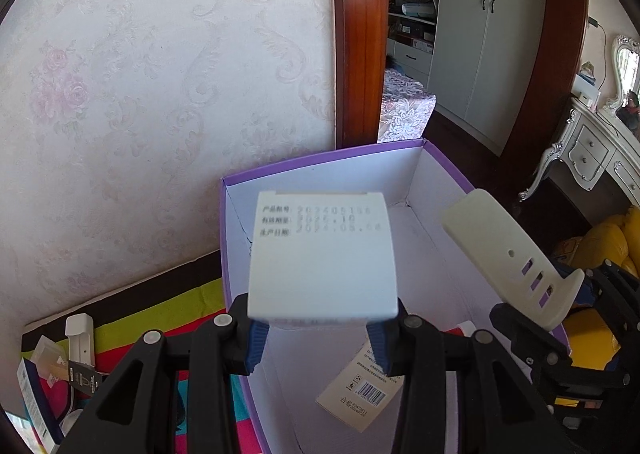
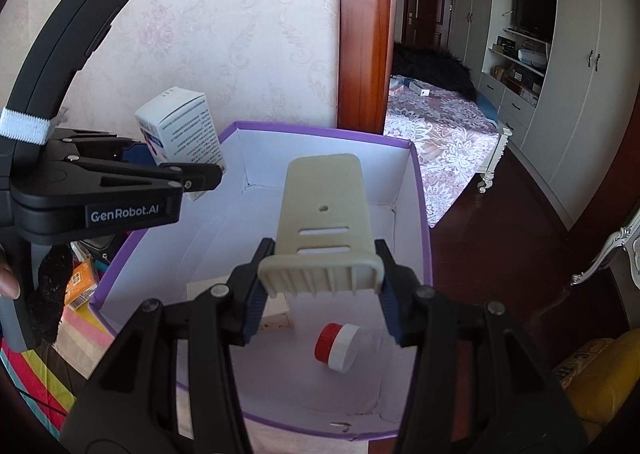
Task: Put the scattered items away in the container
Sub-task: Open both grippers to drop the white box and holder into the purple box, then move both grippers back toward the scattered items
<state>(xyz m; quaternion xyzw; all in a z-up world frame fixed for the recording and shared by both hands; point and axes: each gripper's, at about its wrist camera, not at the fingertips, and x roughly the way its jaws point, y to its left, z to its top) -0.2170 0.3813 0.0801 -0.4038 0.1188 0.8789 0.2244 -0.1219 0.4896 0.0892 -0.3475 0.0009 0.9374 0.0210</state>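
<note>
We see wall: pale floral wallpaper [image 1: 160, 74] | door frame [image 2: 364, 34]: reddish wood | beyond it: bed [image 2: 440, 134] with patterned cover, pale wardrobe [image 1: 488, 34], shelves [image 2: 520, 54] holding a dark screen | floor [image 2: 520, 246]: dark wood | right: ornate white dressing table [image 1: 592, 150] with mirror | light: daylight

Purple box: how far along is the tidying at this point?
Partly done. The purple box already holds a red-capped jar, a flat pale packet and a barcoded tag. In hand: the left claw grips a white carton above the box, and the right claw grips a cream plastic bracket over it. Left: release both, then collect the small items on the striped cloth.
</note>
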